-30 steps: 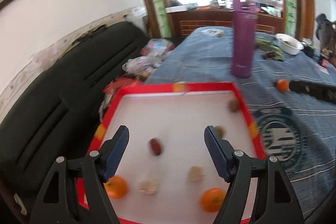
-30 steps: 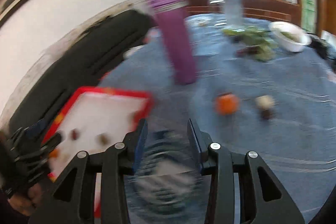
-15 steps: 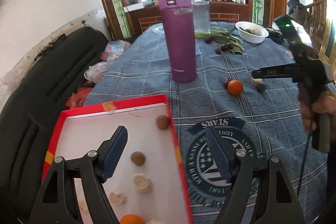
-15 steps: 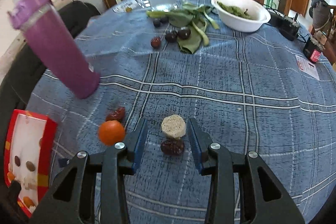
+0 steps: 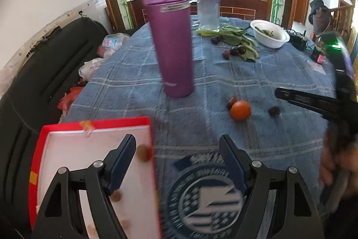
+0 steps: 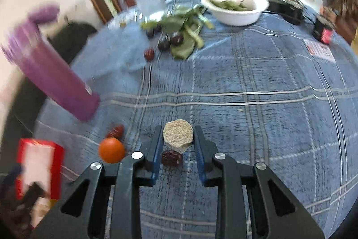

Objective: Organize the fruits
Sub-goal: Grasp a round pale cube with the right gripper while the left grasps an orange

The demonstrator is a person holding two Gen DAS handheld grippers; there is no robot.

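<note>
Through the left wrist camera we see our left gripper [image 5: 177, 157] spread wide with nothing between its fingers, poised over the blue checked tablecloth [image 5: 257, 80] at the right edge of the red tray [image 5: 37, 162]. Small brown fruits lie on the tray's white floor, one [image 5: 143, 152] close against its right wall. A purple bottle [image 5: 172, 39] stands upright beyond the tray. To its right an orange [image 5: 240, 110] rests on the cloth, touching a dark red date [image 5: 231, 102], and another dark date [image 5: 274, 110] lies apart, further right. Our right gripper [image 5: 290, 96] reaches in from the right edge, just above that date.

Through the right wrist camera our right gripper [image 6: 178, 145] is partly open; its fingers flank a pale, grainy round piece [image 6: 178, 134], though we cannot tell whether they touch it. A dark date [image 6: 171, 158] lies just in front of the piece, nearer the camera. The orange [image 6: 111, 150] sits left of the fingers, a red date [image 6: 116, 131] beside it. A white bowl [image 6: 237, 12] and green leaves [image 6: 185, 30] lie far back.
</note>
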